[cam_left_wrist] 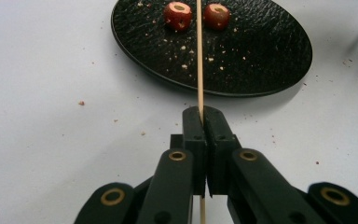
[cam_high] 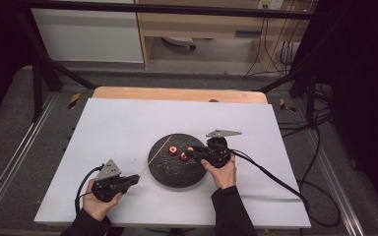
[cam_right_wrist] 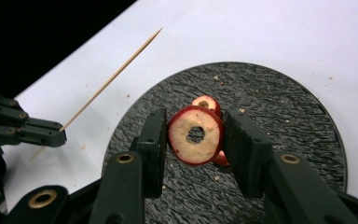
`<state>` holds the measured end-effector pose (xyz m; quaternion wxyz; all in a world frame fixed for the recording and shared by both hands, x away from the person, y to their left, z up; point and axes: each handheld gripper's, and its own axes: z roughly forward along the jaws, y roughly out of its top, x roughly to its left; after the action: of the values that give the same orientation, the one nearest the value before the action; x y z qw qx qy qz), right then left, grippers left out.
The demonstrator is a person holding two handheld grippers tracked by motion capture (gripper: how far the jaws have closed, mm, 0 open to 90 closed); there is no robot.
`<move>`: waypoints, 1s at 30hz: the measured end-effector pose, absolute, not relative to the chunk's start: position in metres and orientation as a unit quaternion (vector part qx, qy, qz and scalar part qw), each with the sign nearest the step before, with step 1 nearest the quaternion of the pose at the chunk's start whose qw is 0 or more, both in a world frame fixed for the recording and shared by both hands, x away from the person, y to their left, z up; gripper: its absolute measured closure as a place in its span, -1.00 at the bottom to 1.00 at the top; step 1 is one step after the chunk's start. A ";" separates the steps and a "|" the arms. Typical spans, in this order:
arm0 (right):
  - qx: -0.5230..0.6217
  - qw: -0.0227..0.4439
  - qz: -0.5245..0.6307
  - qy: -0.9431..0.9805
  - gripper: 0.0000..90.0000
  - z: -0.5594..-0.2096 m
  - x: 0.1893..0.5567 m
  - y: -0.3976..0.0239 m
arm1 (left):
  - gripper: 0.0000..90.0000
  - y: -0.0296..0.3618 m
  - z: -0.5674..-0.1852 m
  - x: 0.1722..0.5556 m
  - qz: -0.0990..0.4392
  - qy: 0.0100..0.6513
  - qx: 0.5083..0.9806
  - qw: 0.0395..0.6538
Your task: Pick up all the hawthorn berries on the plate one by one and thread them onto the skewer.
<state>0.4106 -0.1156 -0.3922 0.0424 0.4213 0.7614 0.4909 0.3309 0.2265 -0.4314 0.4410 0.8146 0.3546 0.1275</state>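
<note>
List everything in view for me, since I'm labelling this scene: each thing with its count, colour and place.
plate: one, black, textured, middle of the sheet, flecked with crumbs
fruit slices: three, red skin, pale flesh, cored; two lie on the plate, one is gripped above it
skewer: one, pale wood, slanting over the plate's rim
sheet: one, white, covering the table
table: one, light wood, edge showing at the far side
left hand-held gripper: one, black, shut on the skewer
right hand-held gripper: one, black, shut on a slice over the plate
hands: two, dark sleeves, near edge
</note>
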 end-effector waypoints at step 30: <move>0.459 0.074 0.642 0.610 0.36 -0.400 0.410 -0.105 | 0.96 0.216 -0.430 0.325 0.142 0.354 0.805 0.454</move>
<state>0.4097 -0.1055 -0.4005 0.0742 0.4589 0.6098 0.6419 0.3253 0.2157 -0.4303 0.4539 0.8051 0.3543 0.1422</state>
